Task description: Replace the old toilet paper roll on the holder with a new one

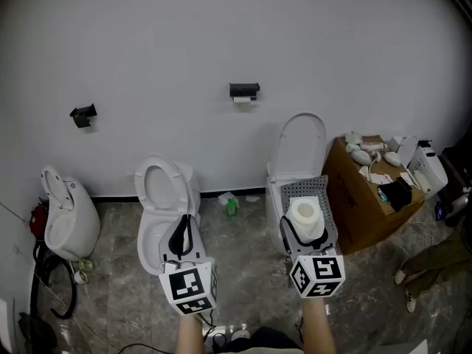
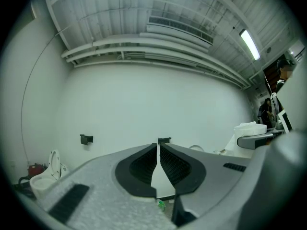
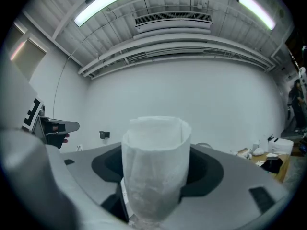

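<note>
A black wall holder (image 1: 244,90) carries a small white remnant of the old roll (image 1: 243,99) under it. In the left gripper view this holder (image 2: 164,140) shows just beyond the jaw tips, far off. My right gripper (image 1: 304,220) is shut on a full white toilet paper roll (image 1: 304,214), held upright; the roll (image 3: 156,169) fills the middle of the right gripper view between the jaws. My left gripper (image 1: 182,231) is shut with nothing in it, its pads (image 2: 169,163) pressed together. Both grippers point level toward the wall and stand well short of it.
A second black holder (image 1: 83,115) hangs bare on the wall at the left. Two toilets (image 1: 168,198) (image 1: 299,161) with raised lids stand below the grippers, and a third fixture (image 1: 66,216) sits at far left. An open cardboard box (image 1: 369,194) of parts is at right. A green bottle (image 1: 231,206) lies by the wall.
</note>
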A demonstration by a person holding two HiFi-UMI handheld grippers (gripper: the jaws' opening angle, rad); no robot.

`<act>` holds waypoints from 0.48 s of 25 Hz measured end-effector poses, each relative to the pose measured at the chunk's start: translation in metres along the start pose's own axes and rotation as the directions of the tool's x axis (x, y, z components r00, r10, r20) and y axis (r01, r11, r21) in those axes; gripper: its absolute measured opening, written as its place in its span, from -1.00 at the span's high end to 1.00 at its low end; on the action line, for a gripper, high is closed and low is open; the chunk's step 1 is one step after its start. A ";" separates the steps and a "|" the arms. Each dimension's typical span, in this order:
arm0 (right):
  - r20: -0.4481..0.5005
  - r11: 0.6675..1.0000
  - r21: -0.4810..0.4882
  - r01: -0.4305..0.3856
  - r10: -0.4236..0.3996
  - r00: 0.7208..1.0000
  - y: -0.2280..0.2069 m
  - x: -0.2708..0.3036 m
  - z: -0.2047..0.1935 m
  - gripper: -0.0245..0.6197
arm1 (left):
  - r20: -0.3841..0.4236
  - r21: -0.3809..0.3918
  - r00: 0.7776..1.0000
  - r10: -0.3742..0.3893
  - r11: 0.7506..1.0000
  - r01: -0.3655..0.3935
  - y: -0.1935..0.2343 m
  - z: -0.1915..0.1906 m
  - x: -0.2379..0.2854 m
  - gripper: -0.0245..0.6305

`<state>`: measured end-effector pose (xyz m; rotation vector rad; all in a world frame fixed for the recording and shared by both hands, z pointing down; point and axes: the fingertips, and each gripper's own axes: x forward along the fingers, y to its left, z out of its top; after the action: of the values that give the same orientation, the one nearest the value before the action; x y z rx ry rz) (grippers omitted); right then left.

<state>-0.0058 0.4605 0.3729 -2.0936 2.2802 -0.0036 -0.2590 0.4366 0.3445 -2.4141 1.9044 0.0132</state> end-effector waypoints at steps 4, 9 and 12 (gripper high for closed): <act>-0.019 1.000 0.001 0.007 -0.007 1.000 -0.002 0.012 -0.009 -0.02 | 0.018 -0.020 1.000 -0.019 1.000 0.019 0.001 -0.002 0.018 0.63; -0.028 1.000 0.005 0.009 -0.009 1.000 -0.017 0.039 -0.016 -0.02 | 0.010 -0.026 0.999 -0.040 0.999 0.040 -0.009 -0.009 0.051 0.23; -0.025 1.000 0.010 0.011 -0.010 1.000 -0.033 0.065 -0.019 -0.02 | 0.007 -0.019 0.999 -0.040 0.999 0.040 -0.015 -0.014 0.081 0.09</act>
<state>0.0210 0.3928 0.3913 -2.1122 2.2777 -0.0420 -0.2257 0.3608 0.3552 -2.4609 1.8614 0.0381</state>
